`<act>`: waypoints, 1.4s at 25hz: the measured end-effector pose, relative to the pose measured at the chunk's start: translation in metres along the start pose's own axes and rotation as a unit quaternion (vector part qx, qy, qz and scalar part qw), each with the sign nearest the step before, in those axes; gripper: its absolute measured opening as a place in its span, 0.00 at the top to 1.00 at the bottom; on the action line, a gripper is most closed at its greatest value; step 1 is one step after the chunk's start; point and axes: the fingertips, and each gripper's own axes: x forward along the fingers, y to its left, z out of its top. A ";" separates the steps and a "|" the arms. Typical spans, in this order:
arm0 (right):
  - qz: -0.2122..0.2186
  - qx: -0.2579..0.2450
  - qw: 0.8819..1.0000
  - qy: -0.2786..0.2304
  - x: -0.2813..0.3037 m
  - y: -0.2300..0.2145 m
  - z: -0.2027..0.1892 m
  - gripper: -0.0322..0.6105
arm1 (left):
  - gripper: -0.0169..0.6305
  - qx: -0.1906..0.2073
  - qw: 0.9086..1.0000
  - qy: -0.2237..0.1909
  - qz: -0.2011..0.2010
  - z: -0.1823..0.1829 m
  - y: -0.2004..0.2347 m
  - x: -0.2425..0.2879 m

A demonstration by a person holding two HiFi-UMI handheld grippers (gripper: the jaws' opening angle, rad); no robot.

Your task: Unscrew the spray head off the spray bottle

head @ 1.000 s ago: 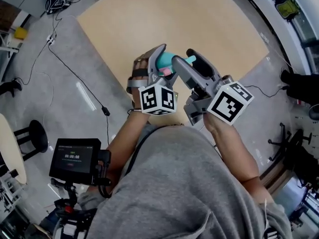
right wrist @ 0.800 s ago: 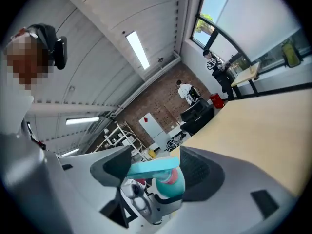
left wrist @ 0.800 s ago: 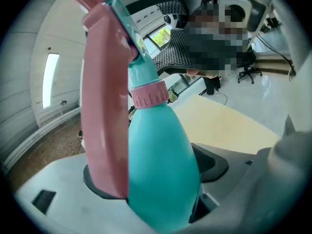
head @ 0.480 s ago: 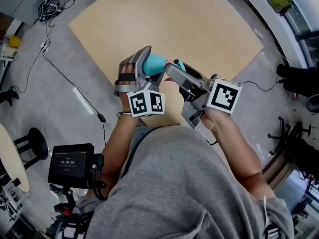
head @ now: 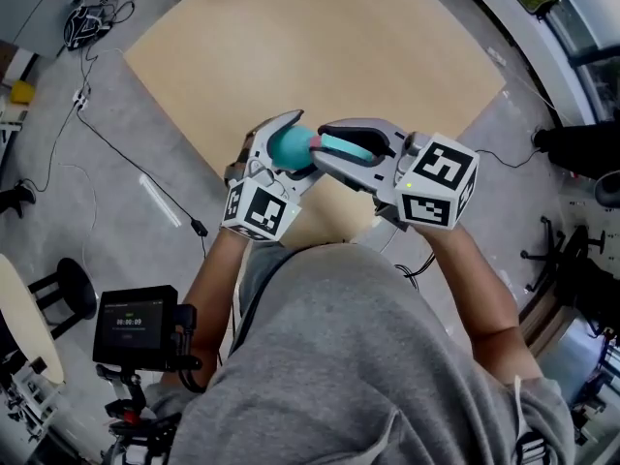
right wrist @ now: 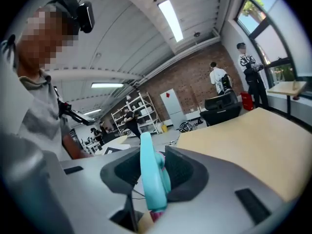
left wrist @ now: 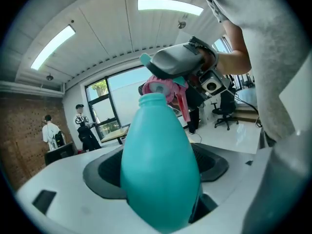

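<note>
Brick-walled workshop, with a pale wooden surface [head: 368, 56] below. The teal spray bottle [left wrist: 158, 165] is held up in the air over its near edge. The left hand-held gripper [head: 295, 148] clamps the bottle's belly. The right hand-held gripper [head: 334, 151] has just been closing and now pinches the spray head [right wrist: 148, 172]. I'd brace the bottle firmly and roll the right wrist about the neck's axis, without prying sideways.

Bright ceiling strip lights [left wrist: 168, 5] overhead, with fisheye-warped, dark-cornered edges.

Teal spray bottle [left wrist: 158, 169] beside teal-pink spray head [right wrist: 150, 174]
</note>
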 end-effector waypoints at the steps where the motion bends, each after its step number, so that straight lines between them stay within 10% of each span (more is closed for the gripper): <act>1: 0.005 -0.006 1.000 0.008 -0.002 0.002 0.000 0.75 | 0.37 -0.014 1.000 -0.004 -0.006 -0.004 -0.003 -0.001; 15: -0.088 0.052 0.994 -0.034 -0.082 -0.015 0.029 0.75 | 0.37 -0.138 0.990 0.013 -0.019 -0.083 -0.028 0.031; 24: -0.160 0.135 0.977 -0.052 -0.046 -0.109 -0.011 0.75 | 0.37 -0.230 0.972 0.038 0.004 -0.228 0.009 0.098; 35: -0.192 0.159 0.967 -0.046 -0.058 -0.119 -0.030 0.75 | 0.36 -0.216 0.975 -0.024 -0.047 -0.213 -0.019 0.115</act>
